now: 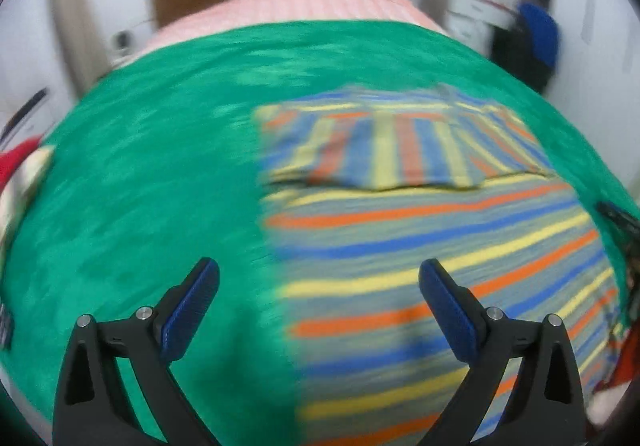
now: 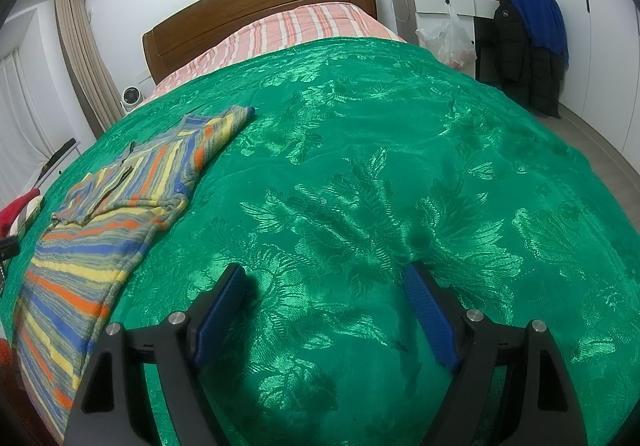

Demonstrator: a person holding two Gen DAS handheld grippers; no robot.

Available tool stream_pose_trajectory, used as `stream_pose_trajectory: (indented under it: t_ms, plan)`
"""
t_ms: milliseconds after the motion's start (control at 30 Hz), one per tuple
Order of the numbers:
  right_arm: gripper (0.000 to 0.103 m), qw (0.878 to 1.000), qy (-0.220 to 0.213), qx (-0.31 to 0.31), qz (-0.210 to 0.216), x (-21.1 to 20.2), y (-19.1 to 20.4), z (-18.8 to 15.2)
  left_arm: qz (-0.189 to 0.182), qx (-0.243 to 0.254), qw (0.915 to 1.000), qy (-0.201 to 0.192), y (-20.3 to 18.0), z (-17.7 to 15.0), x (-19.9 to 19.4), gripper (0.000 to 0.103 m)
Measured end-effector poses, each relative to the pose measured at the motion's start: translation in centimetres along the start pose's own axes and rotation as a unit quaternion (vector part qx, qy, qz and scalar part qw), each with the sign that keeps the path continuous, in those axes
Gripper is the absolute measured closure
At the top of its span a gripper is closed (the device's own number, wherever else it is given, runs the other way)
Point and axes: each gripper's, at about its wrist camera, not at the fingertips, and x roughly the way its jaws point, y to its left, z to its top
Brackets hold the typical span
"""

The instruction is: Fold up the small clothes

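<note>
A small striped sweater point(image 1: 420, 230), orange, blue, yellow and grey, lies flat on the green bedspread point(image 1: 140, 186) with a sleeve folded across its upper part. My left gripper point(image 1: 319, 278) is open and empty, hovering over the sweater's left edge; this view is blurred. In the right wrist view the sweater point(image 2: 92, 246) lies at the left. My right gripper point(image 2: 326, 282) is open and empty over bare bedspread point(image 2: 400, 166), well to the right of the sweater.
A wooden headboard point(image 2: 260, 6) and pink striped sheet point(image 2: 304, 26) lie at the far end. A red item point(image 2: 16, 210) sits at the bed's left edge. A white desk point(image 2: 444, 6) and a chair with coats point(image 2: 528, 46) stand at the back right.
</note>
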Motion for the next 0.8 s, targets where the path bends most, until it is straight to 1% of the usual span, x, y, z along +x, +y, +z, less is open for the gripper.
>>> stream_pose_trajectory:
  t_ms: [33, 133, 200, 300, 333, 400, 567, 667, 800]
  plan:
    - [0.022, 1.000, 0.000, 0.000, 0.000, 0.0, 0.0, 0.0, 0.012, -0.025, 0.9996, -0.002, 1.9, -0.5, -0.2, 0.003]
    - [0.022, 1.000, 0.000, 0.000, 0.000, 0.0, 0.0, 0.0, 0.028, -0.094, 0.9952, 0.002, 6.4, -1.2, 1.3, 0.003]
    - [0.022, 1.000, 0.000, 0.000, 0.000, 0.0, 0.0, 0.0, 0.037, -0.124, 0.9916, 0.007, 8.4, -1.7, 2.5, 0.003]
    - [0.022, 1.000, -0.001, 0.001, 0.002, -0.1, 0.0, 0.0, 0.048, -0.149, 0.9875, 0.015, 10.2, -2.8, 4.6, 0.003]
    - [0.022, 1.000, -0.001, 0.002, 0.003, -0.1, -0.1, 0.0, 0.049, -0.153, 0.9869, 0.013, 10.4, -3.2, 5.4, 0.003]
    - [0.022, 1.000, -0.002, 0.004, 0.006, -0.2, -0.2, 0.0, 0.043, -0.153, 0.9873, -0.005, 10.4, -3.7, 5.7, 0.001]
    - [0.021, 1.000, -0.004, 0.005, 0.009, -0.2, -0.3, -0.1, 0.050, -0.142, 0.9887, -0.004, 10.2, -4.1, 5.6, 0.000]
    - [0.021, 1.000, -0.006, 0.006, 0.011, -0.3, -0.4, -0.1, 0.049, -0.142, 0.9887, -0.006, 10.6, -4.6, 4.8, 0.000]
    - [0.021, 1.000, -0.009, 0.007, 0.014, -0.4, -0.6, -0.2, 0.057, -0.136, 0.9891, -0.007, 10.6, -4.9, 5.1, 0.000]
